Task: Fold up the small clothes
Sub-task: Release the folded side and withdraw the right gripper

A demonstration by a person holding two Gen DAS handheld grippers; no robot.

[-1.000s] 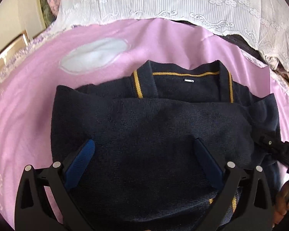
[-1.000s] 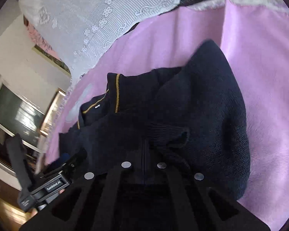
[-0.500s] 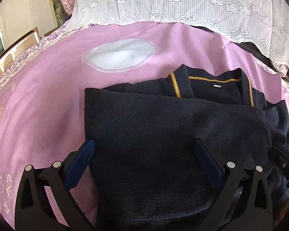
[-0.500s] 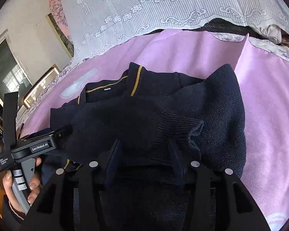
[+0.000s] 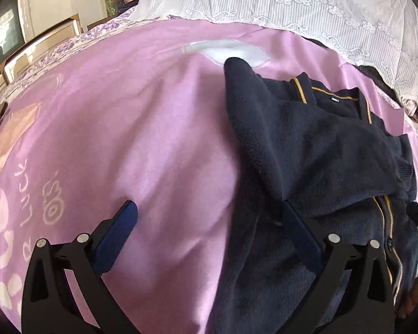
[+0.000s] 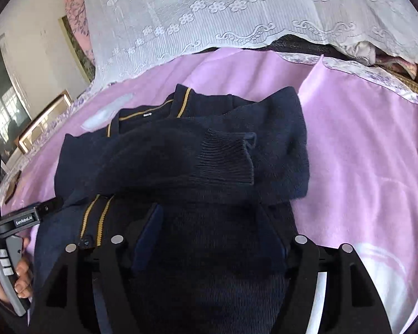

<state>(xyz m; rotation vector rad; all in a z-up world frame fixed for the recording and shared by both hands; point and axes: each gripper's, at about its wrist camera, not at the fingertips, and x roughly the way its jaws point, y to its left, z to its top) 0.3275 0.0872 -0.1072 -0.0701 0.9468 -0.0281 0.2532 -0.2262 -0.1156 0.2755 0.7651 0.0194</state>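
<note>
My right gripper [image 6: 211, 239] is opening w/ nothing pinched, jaws over the navy cardigan [image 6: 197, 156], sleeve cuff [image 6: 223, 156] folded across its middle. Left gripper [image 5: 209, 228] gapes wide, empty, one finger over the pink blanket [image 5: 153, 139], other at cardigan's edge. No containers; cardigan lies mid-blanket.

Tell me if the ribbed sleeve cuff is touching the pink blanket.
Apart. The right wrist view shows the cuff lying across the folded navy cardigan, with knit separating it from the blanket.

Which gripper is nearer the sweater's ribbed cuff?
Right. The right gripper sits just below the ribbed cuff, its fingers opening over the navy sweater. The left gripper is off the opposite edge, mostly over the pink blanket.
</note>
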